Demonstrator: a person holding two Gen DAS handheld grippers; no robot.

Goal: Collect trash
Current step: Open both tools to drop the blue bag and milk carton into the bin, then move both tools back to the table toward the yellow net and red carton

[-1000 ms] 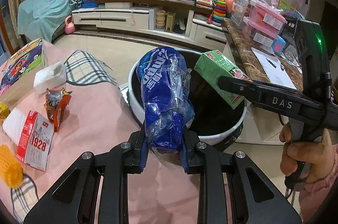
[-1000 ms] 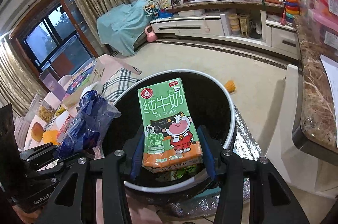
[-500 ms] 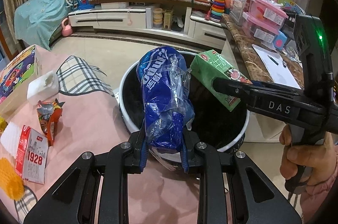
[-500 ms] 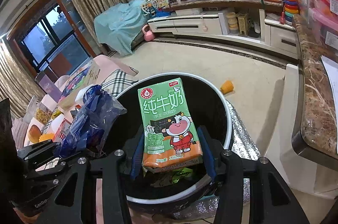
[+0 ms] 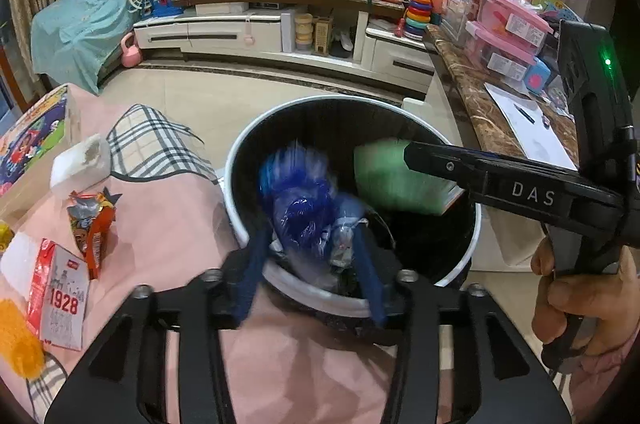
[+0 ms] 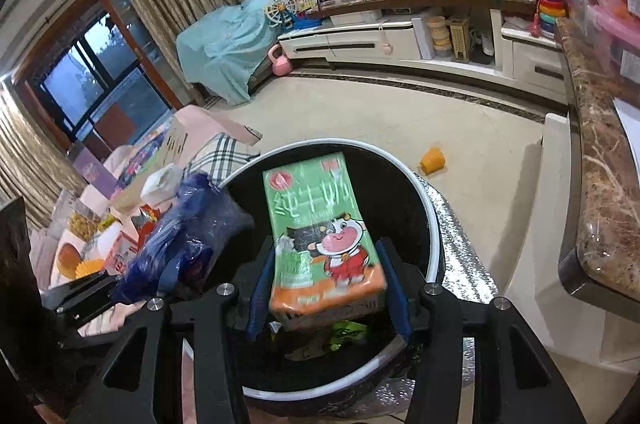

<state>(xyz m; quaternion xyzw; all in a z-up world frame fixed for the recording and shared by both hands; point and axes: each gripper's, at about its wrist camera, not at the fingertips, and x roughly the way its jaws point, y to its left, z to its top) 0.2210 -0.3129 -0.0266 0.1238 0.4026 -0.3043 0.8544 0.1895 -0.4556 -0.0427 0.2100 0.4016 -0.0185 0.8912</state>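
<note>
- Left gripper (image 5: 312, 260): jaws spread wide w/ the crinkly blue plastic snack bag (image 5: 304, 208) blurred between them, not clamped – looks like it's dropping into the round black bin w/ white rim (image 5: 460, 266).
- Right gripper (image 6: 326, 288): jaws wide too; green-and-orange milk carton w/ cartoon cow (image 6: 320, 236) sits between the pads w/ gaps at both sides, tilted over the bin mouth, apparently falling.
- Handling, judged: bag is light, soft, slippery film – pinch at a bunched end. Carton is light, stiff card w/ flat faces – grip across the narrow sides; squeezing hard would dent it.
- Left on the pink-clothed bench (image 5: 172, 224): red-and-white "1928" carton (image 5: 60, 300), torn orange foil wrapper (image 5: 94, 220), white foam block (image 5: 80, 164). All look light; wrapper prob. crumples.
</note>
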